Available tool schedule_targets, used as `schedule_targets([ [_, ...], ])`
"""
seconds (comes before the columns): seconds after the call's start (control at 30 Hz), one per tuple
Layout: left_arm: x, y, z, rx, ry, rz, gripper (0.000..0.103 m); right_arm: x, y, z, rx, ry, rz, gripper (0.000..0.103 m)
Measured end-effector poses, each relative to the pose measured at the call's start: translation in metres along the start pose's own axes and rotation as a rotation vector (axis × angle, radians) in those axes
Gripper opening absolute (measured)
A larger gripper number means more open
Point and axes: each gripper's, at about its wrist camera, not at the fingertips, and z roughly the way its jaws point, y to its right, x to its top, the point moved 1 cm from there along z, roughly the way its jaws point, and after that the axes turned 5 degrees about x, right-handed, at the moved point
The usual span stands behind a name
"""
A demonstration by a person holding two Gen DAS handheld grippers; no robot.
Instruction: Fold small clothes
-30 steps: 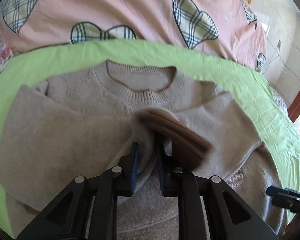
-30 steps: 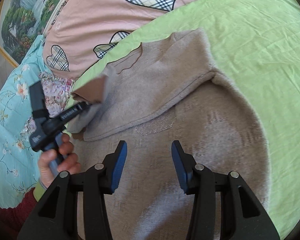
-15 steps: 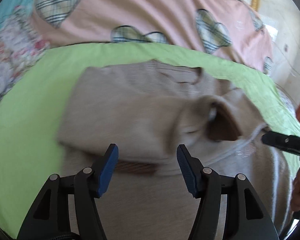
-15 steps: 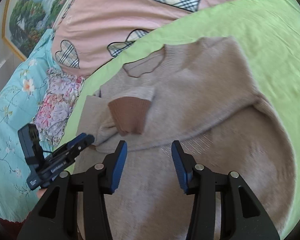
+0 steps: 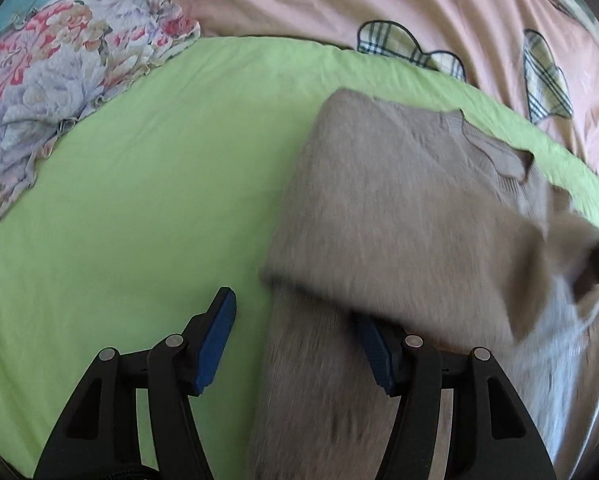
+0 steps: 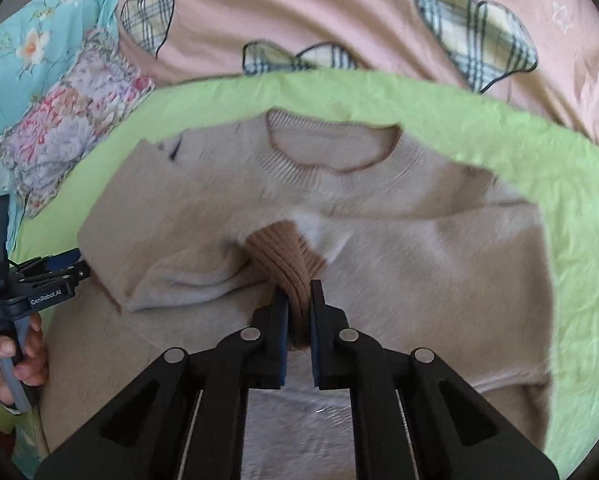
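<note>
R tool [image 6: 299, 300] clamps sweater [image 6: 379, 248] cuff [image 6: 287, 256]; L tool [image 5: 295, 344] gapes.

A light green sheet [image 5: 147, 208] covers the bed; behind it lies a pink quilt [image 6: 307, 12] with plaid hearts. A floral pillow [image 5: 47, 80] sits beside turquoise flowered bedding [image 6: 31, 60]; daylight falls evenly.
</note>
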Motion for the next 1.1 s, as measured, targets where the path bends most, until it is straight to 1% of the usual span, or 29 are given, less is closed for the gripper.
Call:
schedule_targets([
  [0.1, 0.009, -0.001, 0.008, 0.035, -0.009, -0.031, 0.061, 0.009, 0.027, -0.041, -0.079, 0.112, 0.012, 0.009],
  [0.13, 0.009, -0.002, 0.008, 0.041, -0.007, -0.046, 0.061, 0.010, 0.037, -0.055, -0.112, 0.154, 0.012, 0.009],
  [0.17, 0.009, -0.003, 0.008, 0.039, -0.006, -0.054, 0.061, 0.008, 0.045, -0.067, -0.163, 0.182, 0.007, 0.009],
  [0.2, 0.007, -0.003, 0.008, 0.027, -0.005, -0.062, 0.061, 0.006, 0.053, -0.073, -0.199, 0.189, 0.005, 0.009],
  [0.23, 0.005, -0.003, 0.007, 0.023, -0.004, -0.065, 0.061, 0.002, 0.062, -0.076, -0.208, 0.183, 0.005, 0.009],
  [0.33, -0.003, -0.002, 0.003, 0.037, 0.010, -0.063, 0.060, -0.016, 0.077, -0.065, -0.209, 0.118, -0.007, 0.009],
  [0.4, -0.005, -0.006, 0.000, 0.035, 0.013, -0.085, 0.060, -0.031, 0.079, -0.052, -0.216, 0.063, -0.036, 0.009],
  [0.5, -0.008, -0.015, -0.001, 0.015, 0.004, -0.127, 0.060, -0.050, 0.079, -0.039, -0.196, -0.008, -0.048, 0.009],
  [0.57, -0.011, -0.016, -0.003, 0.013, 0.001, -0.124, 0.060, -0.061, 0.078, -0.037, -0.180, -0.038, -0.051, 0.009],
  [0.6, -0.013, -0.016, -0.004, 0.015, 0.003, -0.119, 0.060, -0.067, 0.080, -0.035, -0.162, -0.077, -0.055, 0.009],
  [0.67, -0.017, -0.017, -0.006, 0.011, 0.004, -0.110, 0.060, -0.074, 0.082, -0.032, -0.137, -0.152, -0.056, 0.013],
  [0.7, -0.019, -0.019, -0.007, 0.006, 0.005, -0.111, 0.061, -0.077, 0.083, -0.033, -0.136, -0.170, -0.046, 0.020],
  [0.73, -0.022, -0.022, -0.009, -0.002, 0.008, -0.119, 0.061, -0.078, 0.085, -0.038, -0.118, -0.180, -0.025, 0.030],
  [0.77, -0.024, -0.026, -0.010, -0.017, 0.014, -0.135, 0.061, -0.076, 0.085, -0.047, -0.071, -0.163, 0.005, 0.035],
  [0.83, -0.028, -0.032, -0.011, -0.039, 0.023, -0.166, 0.062, -0.068, 0.082, -0.062, 0.024, -0.110, 0.057, 0.053],
  [0.87, -0.029, -0.034, -0.012, -0.048, 0.030, -0.183, 0.062, -0.063, 0.077, -0.067, 0.056, -0.085, 0.066, 0.057],
  [0.93, -0.031, -0.034, -0.013, -0.048, 0.040, -0.189, 0.062, -0.045, 0.065, -0.070, 0.165, -0.027, 0.084, 0.071],
  [1.0, -0.031, -0.032, -0.012, -0.045, 0.044, -0.186, 0.062, -0.020, 0.052, -0.056, 0.341, -0.002, 0.141, 0.076],
  [1.03, -0.032, -0.032, -0.012, -0.047, 0.046, -0.186, 0.062, -0.008, 0.045, -0.045, 0.392, -0.003, 0.157, 0.076],
  [1.07, -0.032, -0.032, -0.012, -0.050, 0.048, -0.186, 0.062, 0.005, 0.036, -0.033, 0.417, -0.009, 0.153, 0.076],
  [1.1, -0.032, -0.031, -0.012, -0.053, 0.050, -0.186, 0.063, 0.020, 0.024, -0.020, 0.419, -0.009, 0.138, 0.076],
])
